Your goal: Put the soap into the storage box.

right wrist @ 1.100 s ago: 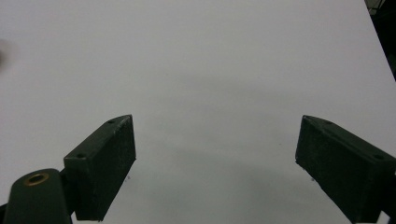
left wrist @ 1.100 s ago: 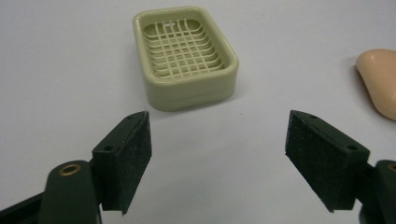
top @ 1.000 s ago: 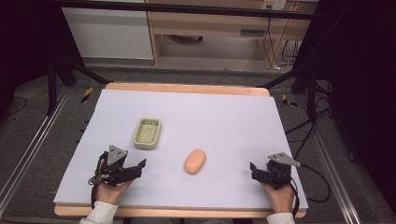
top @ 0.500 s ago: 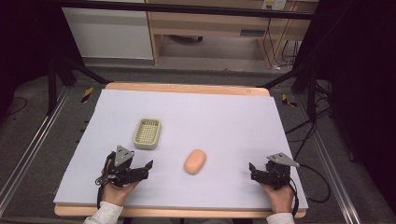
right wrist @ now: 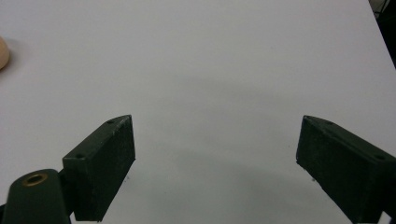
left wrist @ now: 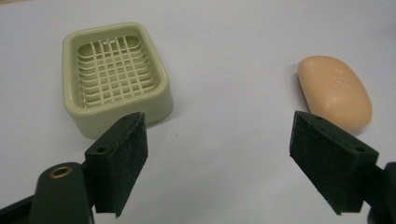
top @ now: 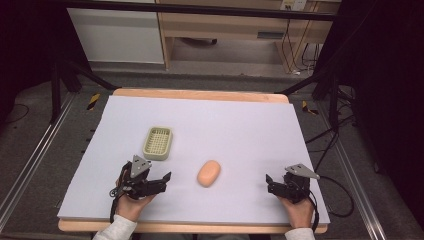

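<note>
Left tool [top: 162, 180] has moved rightward, nearer the soap [top: 209, 173]

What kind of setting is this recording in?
Probably a lab or workshop recording station: a white-covered table inside a dark frame, loose wall cables, and a soap bar beside a soap dish.

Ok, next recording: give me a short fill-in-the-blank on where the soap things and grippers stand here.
1. The peach soap bar lies on the ____, outside the green soap dish.
2. The dish holds ____.
3. The left gripper has its jaws ____.
4. The gripper nearer the soap is the ____ one.

Missing words: table; nothing; open; left
</note>
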Action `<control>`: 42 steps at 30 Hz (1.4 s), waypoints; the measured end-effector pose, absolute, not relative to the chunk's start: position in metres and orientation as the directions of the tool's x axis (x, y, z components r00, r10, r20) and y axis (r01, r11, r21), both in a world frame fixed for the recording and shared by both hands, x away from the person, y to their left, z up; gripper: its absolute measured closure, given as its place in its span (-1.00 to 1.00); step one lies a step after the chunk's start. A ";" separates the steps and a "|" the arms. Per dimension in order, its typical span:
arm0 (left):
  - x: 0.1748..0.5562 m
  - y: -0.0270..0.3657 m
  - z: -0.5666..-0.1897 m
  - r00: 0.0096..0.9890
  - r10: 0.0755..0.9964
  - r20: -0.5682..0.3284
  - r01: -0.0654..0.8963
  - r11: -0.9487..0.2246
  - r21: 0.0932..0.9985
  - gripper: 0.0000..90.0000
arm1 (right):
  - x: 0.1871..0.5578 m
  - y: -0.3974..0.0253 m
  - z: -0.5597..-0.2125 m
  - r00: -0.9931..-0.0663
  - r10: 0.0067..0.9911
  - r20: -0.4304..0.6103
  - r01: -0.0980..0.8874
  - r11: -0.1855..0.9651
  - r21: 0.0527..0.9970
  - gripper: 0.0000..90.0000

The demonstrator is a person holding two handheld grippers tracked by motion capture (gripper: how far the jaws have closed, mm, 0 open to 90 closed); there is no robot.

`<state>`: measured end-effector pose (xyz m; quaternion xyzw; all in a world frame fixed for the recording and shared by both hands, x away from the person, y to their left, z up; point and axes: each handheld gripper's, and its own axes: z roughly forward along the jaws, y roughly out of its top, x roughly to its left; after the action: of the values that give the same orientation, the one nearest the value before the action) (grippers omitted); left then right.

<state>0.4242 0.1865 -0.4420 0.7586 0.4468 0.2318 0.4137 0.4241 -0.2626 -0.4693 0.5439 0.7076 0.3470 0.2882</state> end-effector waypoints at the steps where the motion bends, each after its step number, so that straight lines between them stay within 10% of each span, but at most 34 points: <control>1: 0.424 0.186 -0.442 0.494 0.869 -0.017 0.485 -0.259 0.835 -0.59 | 0.424 -0.263 -0.469 -0.244 0.969 -0.034 0.568 0.171 0.805 -0.74; 42: 0.438 0.140 -0.415 0.559 0.829 0.010 0.446 -0.311 0.839 -0.64 | 0.424 -0.262 -0.470 -0.245 0.969 -0.036 0.574 0.175 0.800 -0.74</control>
<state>0.4379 0.1403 -0.4152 0.7768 0.4104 0.2280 0.4196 0.4243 -0.2615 -0.4699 0.5430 0.7105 0.3430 0.2874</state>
